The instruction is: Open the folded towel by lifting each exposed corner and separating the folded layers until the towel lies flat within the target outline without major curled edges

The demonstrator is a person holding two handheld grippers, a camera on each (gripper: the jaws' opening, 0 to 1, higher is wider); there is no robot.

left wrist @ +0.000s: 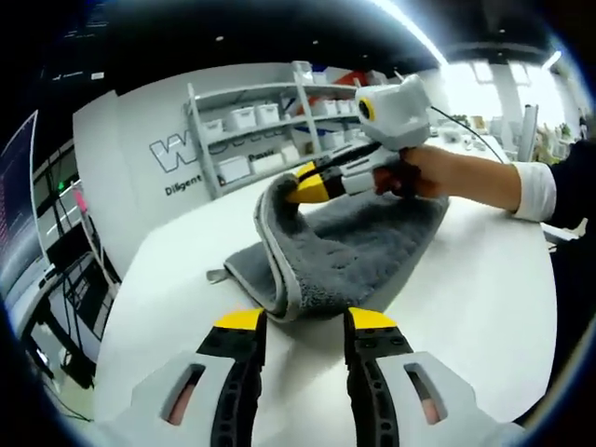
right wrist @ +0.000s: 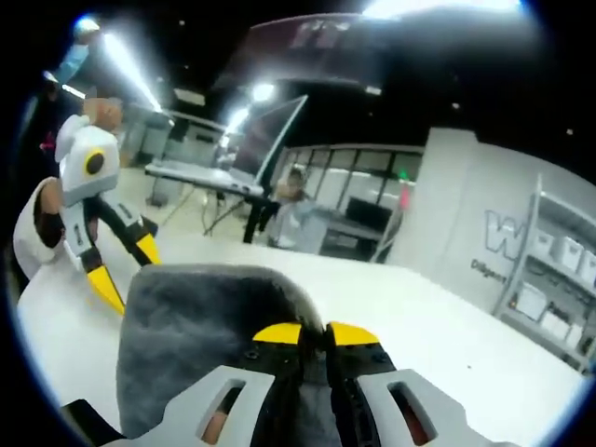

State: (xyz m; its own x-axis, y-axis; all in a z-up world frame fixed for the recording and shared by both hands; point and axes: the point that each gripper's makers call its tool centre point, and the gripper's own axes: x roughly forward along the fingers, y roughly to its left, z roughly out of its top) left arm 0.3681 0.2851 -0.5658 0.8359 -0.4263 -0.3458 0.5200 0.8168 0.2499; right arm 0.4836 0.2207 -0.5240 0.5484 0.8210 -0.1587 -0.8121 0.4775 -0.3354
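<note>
Left gripper view: the fluffy grey towel (left wrist: 349, 251) sits on the smooth white table (left wrist: 484, 298), still folded, with a pale stitched hem curving down its near edge. The left gripper (left wrist: 304, 321) hangs just short of it, yellow-tipped jaws apart, nothing between them. Across the table the right gripper (left wrist: 300, 186) has a raised corner pinched. Behind, a white shelf rack (left wrist: 270, 121) holds small white bins.

Right gripper view: the right gripper (right wrist: 326, 333) is clamped tight on plush towel (right wrist: 200, 326) pile, which bulges up in a rounded hump. The left gripper (right wrist: 126, 279) shows off to the side, spread wide.
</note>
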